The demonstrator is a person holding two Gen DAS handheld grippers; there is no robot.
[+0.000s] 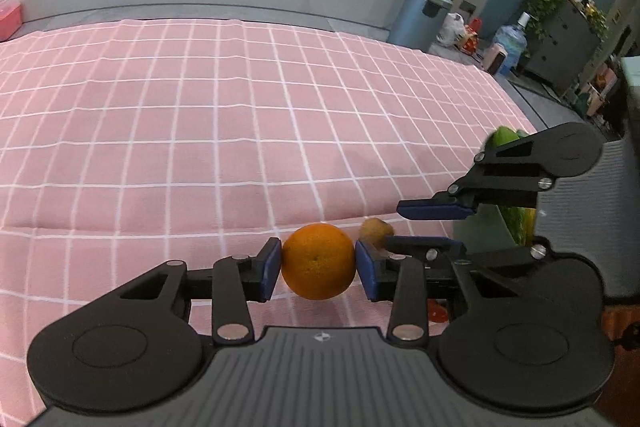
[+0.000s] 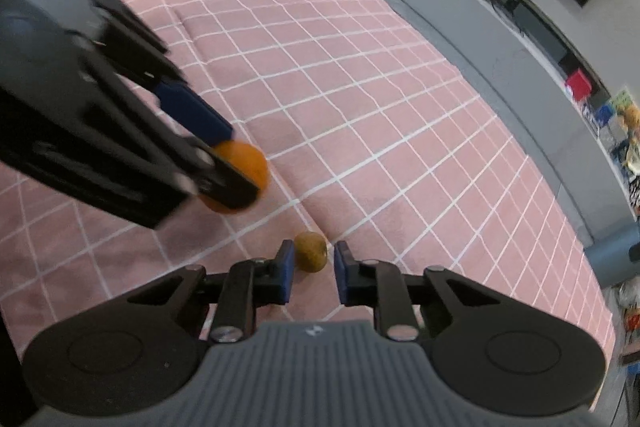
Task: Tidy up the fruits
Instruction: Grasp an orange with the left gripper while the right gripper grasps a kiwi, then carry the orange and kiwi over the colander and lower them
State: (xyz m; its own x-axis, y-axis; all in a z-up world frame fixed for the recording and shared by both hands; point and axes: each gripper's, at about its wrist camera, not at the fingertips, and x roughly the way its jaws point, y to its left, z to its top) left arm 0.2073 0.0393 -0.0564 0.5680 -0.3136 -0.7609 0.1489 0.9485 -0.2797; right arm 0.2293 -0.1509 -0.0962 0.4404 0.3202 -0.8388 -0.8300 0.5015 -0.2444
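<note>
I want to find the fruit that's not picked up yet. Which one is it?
The small brown kiwi: it sits on the pink checked cloth between the right gripper's open jaws. The orange is clamped in the left gripper.

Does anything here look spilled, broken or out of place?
Nothing stands out. The left gripper holds an intact orange, the right gripper straddles a kiwi, and the checked cloth only shows fold creases.

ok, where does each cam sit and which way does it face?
Left wrist: on the left gripper, looking along its fingers over the pink checked cloth toward the counter; pads clamp the orange; right gripper enters from the right.
Right wrist: on the right gripper, looking down at the cloth; fingers straddle the kiwi.
Shared: orange, kiwi, cloth, both grippers.
</note>
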